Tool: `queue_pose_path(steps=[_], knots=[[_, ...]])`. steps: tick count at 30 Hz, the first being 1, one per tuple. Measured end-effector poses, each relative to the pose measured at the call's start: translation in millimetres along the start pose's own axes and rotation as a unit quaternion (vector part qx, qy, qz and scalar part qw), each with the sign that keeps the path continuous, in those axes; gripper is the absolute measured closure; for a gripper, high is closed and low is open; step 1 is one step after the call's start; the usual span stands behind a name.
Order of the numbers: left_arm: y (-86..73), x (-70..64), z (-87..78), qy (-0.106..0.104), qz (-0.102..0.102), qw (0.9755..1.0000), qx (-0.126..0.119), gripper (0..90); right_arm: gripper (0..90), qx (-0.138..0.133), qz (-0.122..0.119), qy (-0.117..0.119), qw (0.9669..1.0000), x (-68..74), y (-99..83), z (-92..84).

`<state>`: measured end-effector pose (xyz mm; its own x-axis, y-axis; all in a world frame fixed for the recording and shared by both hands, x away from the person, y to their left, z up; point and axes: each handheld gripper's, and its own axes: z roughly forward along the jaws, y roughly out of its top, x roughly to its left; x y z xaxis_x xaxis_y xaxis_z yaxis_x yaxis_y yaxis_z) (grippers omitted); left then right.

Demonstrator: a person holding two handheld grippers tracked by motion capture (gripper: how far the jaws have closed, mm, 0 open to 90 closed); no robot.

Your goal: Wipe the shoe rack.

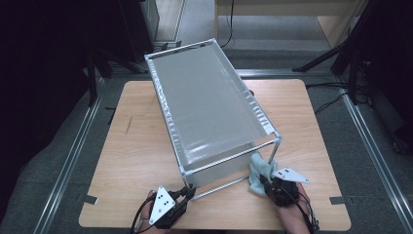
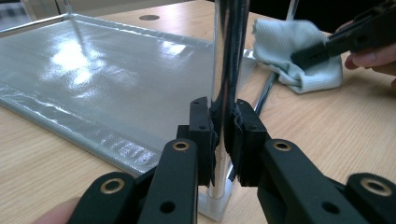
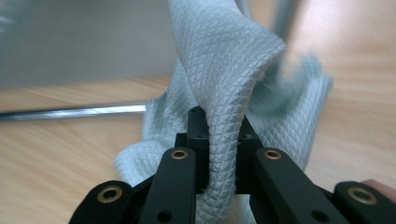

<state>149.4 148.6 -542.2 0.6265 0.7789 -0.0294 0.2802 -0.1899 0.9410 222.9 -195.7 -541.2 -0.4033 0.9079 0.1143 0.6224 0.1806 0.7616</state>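
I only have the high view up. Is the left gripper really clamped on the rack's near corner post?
Observer: Yes. The left gripper view shows the left gripper with its fingers pressing the chrome post from both sides.
Operator: And the cloth on the right?
Observer: The right gripper view shows a fold of the cloth pinched in the right gripper.
Operator: What's under the post?
Observer: A clear plastic foot, resting on the table.
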Motion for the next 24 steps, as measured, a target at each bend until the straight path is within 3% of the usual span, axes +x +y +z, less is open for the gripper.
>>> queue_pose_path(steps=[3,6,9,12,15,18,20,24], knots=[[-0.4,-0.9,-0.3,0.002,0.001,1.0000,-0.001,81.1,83.1,-0.043,-0.026,0.007,0.9987,13.4,8.5,-7.9],[-1.0,-0.6,-1.2,0.001,0.000,1.0000,-0.001,81.2,83.0,-0.100,-0.039,0.013,0.9941,21.1,20.8,-17.2],[-1.5,-0.8,-2.0,-0.001,0.000,1.0000,-0.002,81.2,83.0,-0.133,-0.045,-0.014,0.9899,22.3,28.3,-21.2],[-1.8,-0.8,-2.5,-0.002,0.001,1.0000,-0.002,81.2,83.0,-0.116,-0.045,-0.048,0.9911,17.6,26.5,-16.1],[-2.0,-0.9,-2.9,-0.002,-0.001,1.0000,-0.002,81.1,82.9,-0.069,-0.034,-0.055,0.9955,10.4,17.9,-5.6],[-2.1,-0.9,-2.9,-0.002,-0.001,1.0000,-0.003,81.1,82.6,-0.025,-0.029,-0.055,0.9978,5.1,7.6,6.9],[-2.2,-0.8,-2.9,-0.002,-0.001,1.0000,-0.003,81.1,82.7,-0.022,-0.023,-0.053,0.9981,3.0,6.8,8.0],[-3.0,-0.2,-3.2,-0.004,-0.003,1.0000,-0.005,81.1,82.8,-0.061,-0.025,-0.049,0.9966,7.2,21.2,-7.4]])
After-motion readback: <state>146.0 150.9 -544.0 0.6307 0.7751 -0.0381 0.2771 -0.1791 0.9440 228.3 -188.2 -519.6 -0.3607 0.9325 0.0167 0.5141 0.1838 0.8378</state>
